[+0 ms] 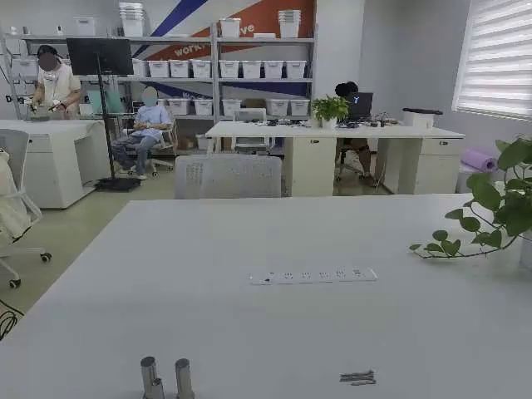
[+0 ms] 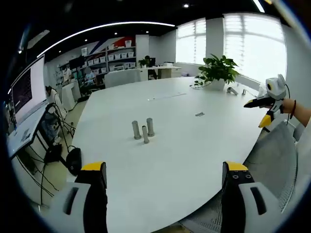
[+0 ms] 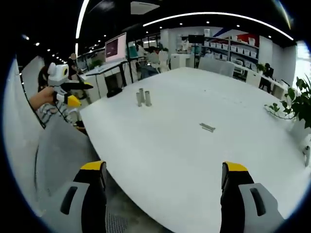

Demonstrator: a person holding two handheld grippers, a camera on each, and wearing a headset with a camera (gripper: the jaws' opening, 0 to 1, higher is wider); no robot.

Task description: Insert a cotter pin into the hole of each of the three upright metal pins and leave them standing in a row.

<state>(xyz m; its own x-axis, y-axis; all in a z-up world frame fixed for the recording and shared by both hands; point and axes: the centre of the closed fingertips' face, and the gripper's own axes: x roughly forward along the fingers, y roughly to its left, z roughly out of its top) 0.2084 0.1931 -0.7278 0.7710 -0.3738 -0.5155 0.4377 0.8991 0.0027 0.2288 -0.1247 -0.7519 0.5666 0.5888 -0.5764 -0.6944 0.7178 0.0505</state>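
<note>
Three grey metal pins (image 2: 145,134) upright in a cluster (a tight triangle), cotter pins (image 2: 199,114) flat, well apart.

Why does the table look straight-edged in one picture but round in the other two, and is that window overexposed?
Head view: ordinary lens, so the table keeps straight edges under soft, even light. Left gripper view: fisheye lens curves the table edge, and the window is blown out white. Right gripper view: same bulge; the ceiling light strip bends into an arc.
</note>
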